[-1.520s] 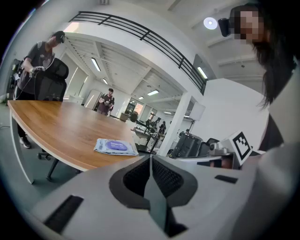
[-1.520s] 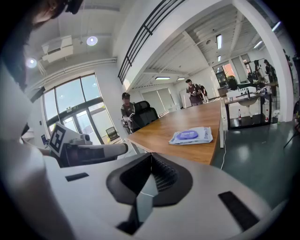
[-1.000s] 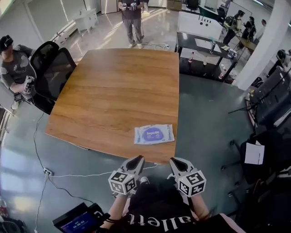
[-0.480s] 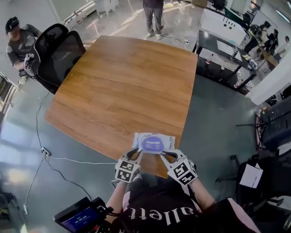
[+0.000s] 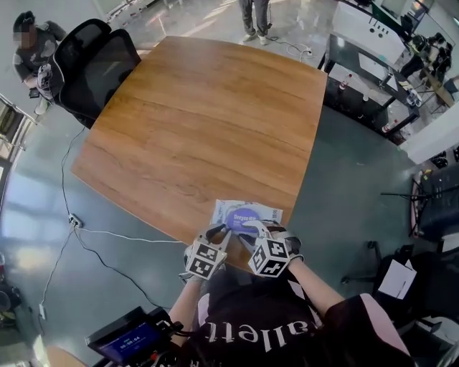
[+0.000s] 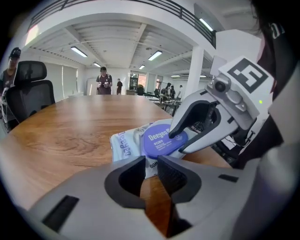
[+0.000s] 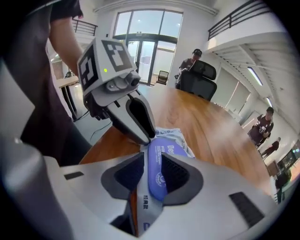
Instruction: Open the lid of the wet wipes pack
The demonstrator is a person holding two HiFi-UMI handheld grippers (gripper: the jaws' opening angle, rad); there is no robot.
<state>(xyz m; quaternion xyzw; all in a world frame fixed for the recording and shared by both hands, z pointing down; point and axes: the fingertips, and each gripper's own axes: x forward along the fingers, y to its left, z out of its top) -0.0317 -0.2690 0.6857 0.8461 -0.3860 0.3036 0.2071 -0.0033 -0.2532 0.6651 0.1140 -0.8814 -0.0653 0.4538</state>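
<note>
The wet wipes pack (image 5: 271, 212) is white with a round purple lid (image 5: 241, 217) and lies flat at the near edge of the wooden table (image 5: 201, 129). My left gripper (image 5: 221, 231) comes down on the pack's near left corner. In the left gripper view its jaws (image 6: 150, 161) stand almost together, with the pack's (image 6: 124, 145) edge at their tips. My right gripper (image 5: 252, 226) is shut on the lid (image 7: 161, 161), which fills the gap between its jaws. In the left gripper view one right finger lies over the lid (image 6: 159, 140) and the other under it.
A black office chair (image 5: 93, 57) stands at the table's far left corner, with a seated person (image 5: 36, 50) behind it. Another person (image 5: 254, 14) stands beyond the far end. Dark desks (image 5: 366, 57) are at the right. A white cable (image 5: 122, 236) runs across the floor.
Both grippers have moved forward from in front of the table's edge onto the pack. The left one now sits at the pack's corner, and the right one has closed on the lid.
</note>
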